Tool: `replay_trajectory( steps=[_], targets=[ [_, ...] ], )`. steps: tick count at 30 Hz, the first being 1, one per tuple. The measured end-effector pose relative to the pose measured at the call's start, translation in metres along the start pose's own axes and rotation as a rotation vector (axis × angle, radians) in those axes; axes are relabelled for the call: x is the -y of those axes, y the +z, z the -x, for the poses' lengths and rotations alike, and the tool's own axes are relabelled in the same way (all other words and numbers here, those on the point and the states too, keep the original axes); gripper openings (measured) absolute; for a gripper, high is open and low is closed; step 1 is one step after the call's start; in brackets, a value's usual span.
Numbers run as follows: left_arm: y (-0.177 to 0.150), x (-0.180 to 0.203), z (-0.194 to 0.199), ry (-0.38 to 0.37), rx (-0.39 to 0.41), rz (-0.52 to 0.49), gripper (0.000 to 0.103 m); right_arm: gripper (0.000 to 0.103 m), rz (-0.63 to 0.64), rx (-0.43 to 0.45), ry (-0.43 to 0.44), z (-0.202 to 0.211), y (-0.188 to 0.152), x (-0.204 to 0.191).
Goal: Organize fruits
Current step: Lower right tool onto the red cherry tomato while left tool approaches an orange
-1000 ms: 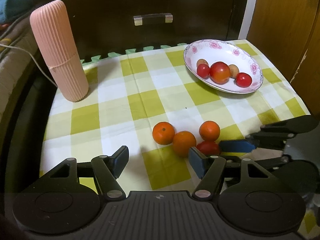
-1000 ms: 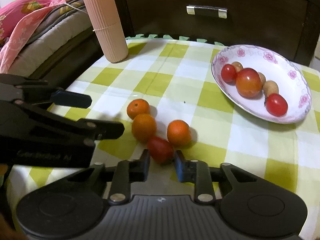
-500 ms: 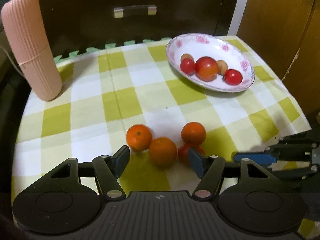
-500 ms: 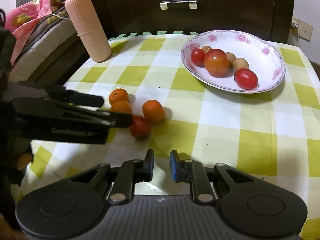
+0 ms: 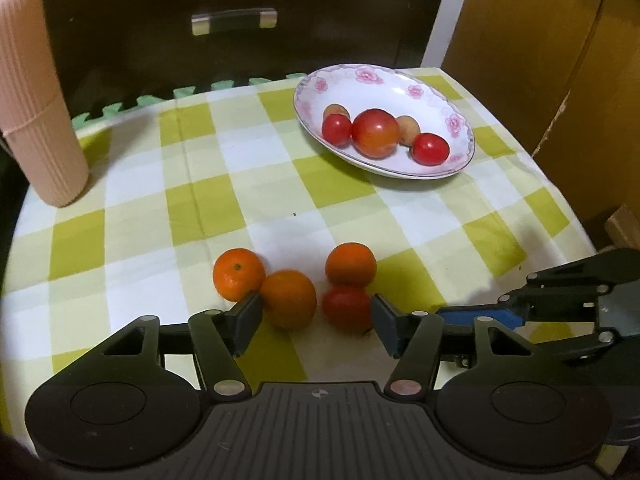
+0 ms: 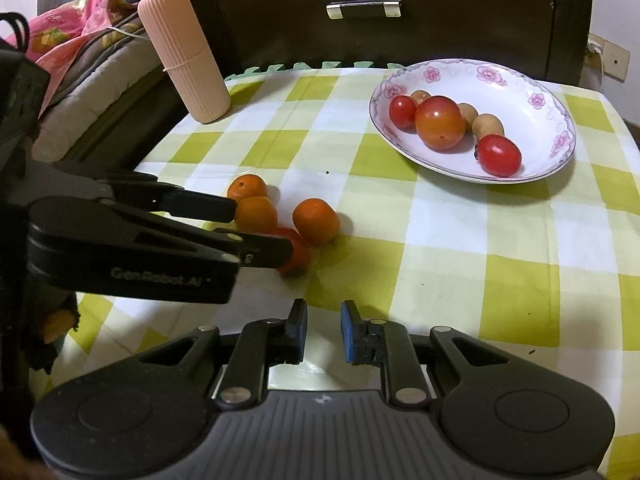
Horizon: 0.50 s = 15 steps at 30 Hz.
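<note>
Checked cloth covers the desk (image 5: 224,200); I see my left gripper (image 5: 316,318), jaws wide, bracketing an orange (image 5: 289,298) and the tomato (image 5: 346,307); right gripper (image 6: 323,330), jaws narrow and empty, sits farther back.

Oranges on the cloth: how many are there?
3, close together near the front edge: one on the left, one in the middle, one further back behind a loose tomato. None seems hidden.

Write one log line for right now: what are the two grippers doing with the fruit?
left gripper: open, around orange and tomato | right gripper: open, empty, back from fruit | bowl: five fruits
</note>
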State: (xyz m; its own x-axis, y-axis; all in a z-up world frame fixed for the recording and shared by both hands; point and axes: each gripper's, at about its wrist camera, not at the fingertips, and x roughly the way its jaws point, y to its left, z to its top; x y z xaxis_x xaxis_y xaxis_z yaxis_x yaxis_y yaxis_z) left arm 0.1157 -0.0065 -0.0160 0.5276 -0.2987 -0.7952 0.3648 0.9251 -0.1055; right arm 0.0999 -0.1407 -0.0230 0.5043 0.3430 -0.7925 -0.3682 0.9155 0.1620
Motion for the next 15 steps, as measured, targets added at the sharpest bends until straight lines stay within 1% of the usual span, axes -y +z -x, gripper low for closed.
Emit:
replay_trajectory(
  steps=[2, 7, 11, 13, 15],
  targets=[
    [0.002, -0.003, -0.004, -0.014, -0.006, 0.018, 0.068, 0.018, -0.001, 0.001, 0.005, 0.001, 0.0, 0.0],
    [0.009, -0.018, -0.019, -0.091, -0.038, 0.129, 0.069, 0.019, -0.003, -0.002, 0.005, 0.0, 0.0, 0.0],
    [0.008, -0.014, -0.016, -0.104, -0.044, 0.122, 0.064, 0.019, -0.004, -0.002, 0.009, 0.0, 0.002, 0.0],
    [0.006, -0.011, -0.015, -0.117, -0.054, 0.102, 0.061, 0.019, -0.002, -0.003, 0.009, 0.0, 0.002, 0.0],
    [0.004, -0.006, -0.012, -0.112, -0.058, 0.082, 0.06, 0.019, -0.001, 0.0, 0.01, 0.0, 0.001, 0.0]
  ],
)
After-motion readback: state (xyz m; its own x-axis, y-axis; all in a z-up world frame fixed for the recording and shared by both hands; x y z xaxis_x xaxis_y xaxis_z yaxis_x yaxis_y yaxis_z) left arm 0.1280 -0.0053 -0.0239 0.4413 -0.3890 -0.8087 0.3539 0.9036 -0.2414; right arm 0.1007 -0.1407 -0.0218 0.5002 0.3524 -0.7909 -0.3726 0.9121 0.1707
